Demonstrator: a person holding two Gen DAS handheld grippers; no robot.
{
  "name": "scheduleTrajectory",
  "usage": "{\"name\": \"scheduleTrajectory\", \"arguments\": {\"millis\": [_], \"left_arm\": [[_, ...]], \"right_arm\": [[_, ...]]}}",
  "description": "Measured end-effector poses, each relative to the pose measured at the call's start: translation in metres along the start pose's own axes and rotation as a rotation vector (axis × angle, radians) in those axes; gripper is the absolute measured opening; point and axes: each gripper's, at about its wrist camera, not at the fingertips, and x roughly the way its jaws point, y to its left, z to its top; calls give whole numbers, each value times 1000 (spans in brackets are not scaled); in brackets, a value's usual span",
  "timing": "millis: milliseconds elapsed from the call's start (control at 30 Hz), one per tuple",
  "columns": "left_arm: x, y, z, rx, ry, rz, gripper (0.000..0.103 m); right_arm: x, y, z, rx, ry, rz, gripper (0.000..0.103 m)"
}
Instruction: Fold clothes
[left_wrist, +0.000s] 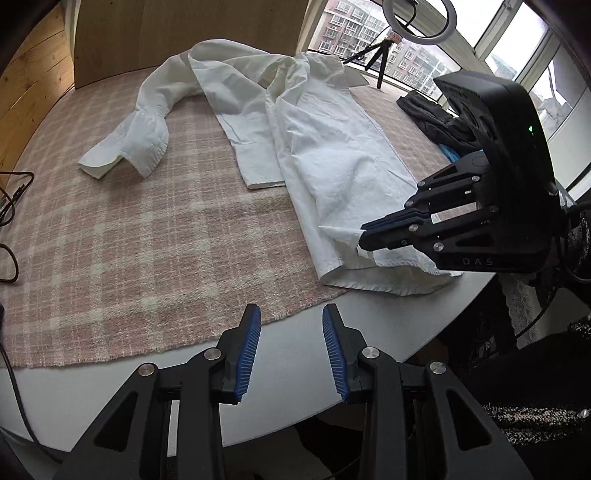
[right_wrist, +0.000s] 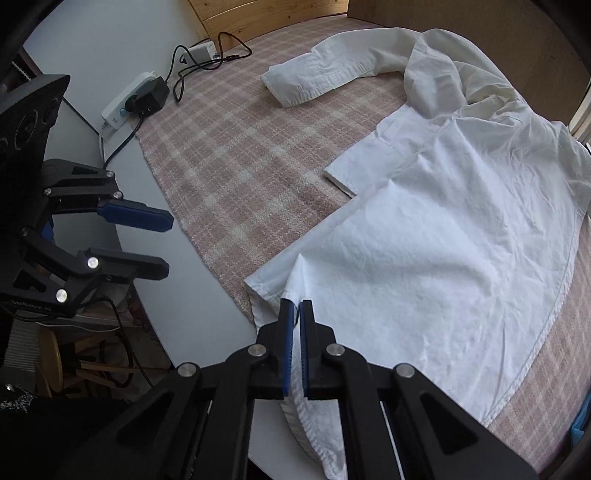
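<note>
Folding is barely beginning
The right gripper is pinching the white shirt hem; the left gripper is hanging part-open, empty.

You have a pink plaid cloth over the table, a power strip (charger plugged in), a tripod by the window.

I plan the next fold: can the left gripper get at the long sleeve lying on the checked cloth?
Probably yes. The left gripper is open and holds nothing, and only bare checked cloth lies between it and the sleeve.
</note>
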Motion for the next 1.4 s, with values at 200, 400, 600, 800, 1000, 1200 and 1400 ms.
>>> {"name": "scheduleTrajectory", "arguments": {"millis": [200, 400, 600, 800, 1000, 1200, 1400], "left_arm": [[31, -26, 12, 105, 46, -35, 33], [35, -20, 20, 108, 58, -27, 33], [11, 10, 10, 7, 37, -3, 33], [1, 4, 1, 14, 18, 20, 33], [21, -24, 12, 125, 35, 19, 33], [40, -42, 26, 237, 30, 13, 33], [60, -39, 41, 191, 65, -23, 31]], "right_arm": [[-42, -42, -19, 283, -131, 99, 3], [-45, -31, -24, 237, -101, 69, 9], [7, 33, -10, -33, -38, -47, 41], [14, 27, -10, -46, -61, -89, 3], [-31, -22, -18, 176, -164, -12, 3], [-85, -61, -34, 386, -299, 87, 3], [-109, -72, -40, 448, -365, 95, 3]]}}
